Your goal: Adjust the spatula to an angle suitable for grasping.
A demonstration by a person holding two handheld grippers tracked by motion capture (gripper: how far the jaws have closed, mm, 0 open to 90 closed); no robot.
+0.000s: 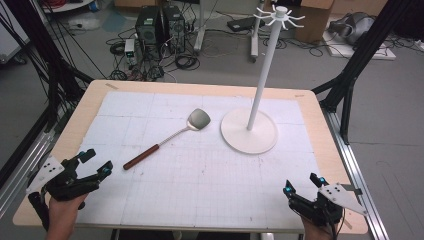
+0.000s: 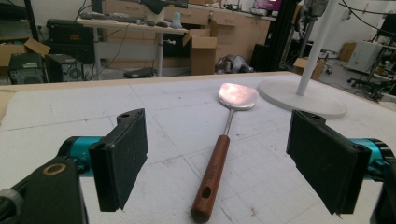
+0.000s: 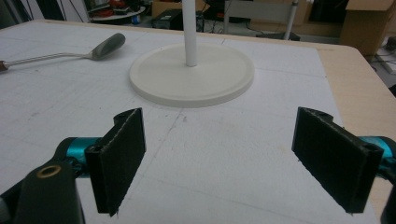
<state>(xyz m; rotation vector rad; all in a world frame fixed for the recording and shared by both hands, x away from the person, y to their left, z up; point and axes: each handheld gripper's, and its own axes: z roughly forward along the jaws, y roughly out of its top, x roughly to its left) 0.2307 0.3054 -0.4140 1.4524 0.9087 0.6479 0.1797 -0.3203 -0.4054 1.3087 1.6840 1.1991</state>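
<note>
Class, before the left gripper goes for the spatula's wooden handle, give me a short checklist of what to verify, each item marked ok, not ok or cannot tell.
1. Left gripper jaws open and empty: ok.
2. Spatula lies flat on the white mat, nothing on it: ok.
3. Its wooden handle points toward the left gripper, lined up between the jaws: ok.
4. Right gripper open, empty, apart from the spatula: ok.
5. Hook stand upright, its base apart from the spatula's blade: ok.
6. Handle hole fits a hook: cannot tell.
</note>
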